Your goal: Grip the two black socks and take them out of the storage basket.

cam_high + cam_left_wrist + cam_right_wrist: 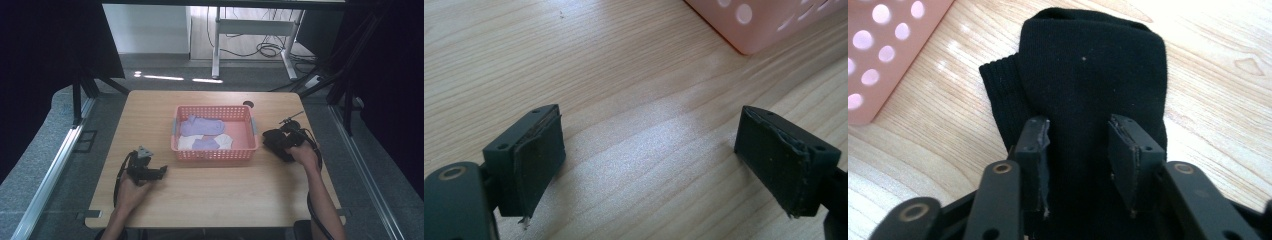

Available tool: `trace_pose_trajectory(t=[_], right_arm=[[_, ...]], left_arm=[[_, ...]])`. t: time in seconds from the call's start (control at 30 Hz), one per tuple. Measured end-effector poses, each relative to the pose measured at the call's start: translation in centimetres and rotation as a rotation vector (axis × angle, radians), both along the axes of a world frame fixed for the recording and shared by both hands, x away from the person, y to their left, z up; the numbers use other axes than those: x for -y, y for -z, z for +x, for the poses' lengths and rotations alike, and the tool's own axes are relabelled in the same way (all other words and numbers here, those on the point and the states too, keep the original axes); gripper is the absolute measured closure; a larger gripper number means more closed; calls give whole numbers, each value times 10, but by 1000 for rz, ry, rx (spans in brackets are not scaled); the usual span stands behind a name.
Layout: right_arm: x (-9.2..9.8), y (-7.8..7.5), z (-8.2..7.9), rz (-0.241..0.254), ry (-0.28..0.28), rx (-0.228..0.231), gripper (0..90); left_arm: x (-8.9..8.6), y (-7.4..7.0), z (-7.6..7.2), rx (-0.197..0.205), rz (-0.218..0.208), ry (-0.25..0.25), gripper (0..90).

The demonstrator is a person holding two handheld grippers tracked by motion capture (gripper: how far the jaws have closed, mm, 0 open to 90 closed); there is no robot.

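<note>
A pink perforated basket (215, 150) is seen at the middle of a light wooden table (210, 195), with lilac socks (202, 126) and a white sock (188, 142) lying inside it. The left gripper (649, 150) is held low over bare wood near the basket's front left corner, its jaws spread wide with nothing between them; a pink corner of the basket is caught at the top of the left gripper view. A black sock (1093, 65) is laid flat on the table just beside the basket's right wall, ribbed cuff edge showing on the basket side. The right gripper (1078, 150) is set over the near end of this sock, its jaws partly open and standing apart on either side of a band of the fabric; the pads are not seen pressed together on it. In the high view, the person's left hand (131, 192) and right hand (304, 152) are shown wrapped around the gripper handles, cables trailing back toward the table's near edge.
</note>
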State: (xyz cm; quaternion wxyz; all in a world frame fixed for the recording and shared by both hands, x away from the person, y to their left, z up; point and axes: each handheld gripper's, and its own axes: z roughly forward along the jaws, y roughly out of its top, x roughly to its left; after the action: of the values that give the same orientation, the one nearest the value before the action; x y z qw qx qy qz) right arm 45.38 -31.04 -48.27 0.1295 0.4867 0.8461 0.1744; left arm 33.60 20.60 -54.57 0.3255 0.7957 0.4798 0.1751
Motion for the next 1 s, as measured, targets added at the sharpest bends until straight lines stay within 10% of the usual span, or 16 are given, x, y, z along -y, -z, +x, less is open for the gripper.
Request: trace_pose_trajectory(t=[1.0], right_arm=[[-10, -27, -14, 26, -47, 50, 344]], left_arm=[[0, 0, 0, -1, 0, 0, 123]])
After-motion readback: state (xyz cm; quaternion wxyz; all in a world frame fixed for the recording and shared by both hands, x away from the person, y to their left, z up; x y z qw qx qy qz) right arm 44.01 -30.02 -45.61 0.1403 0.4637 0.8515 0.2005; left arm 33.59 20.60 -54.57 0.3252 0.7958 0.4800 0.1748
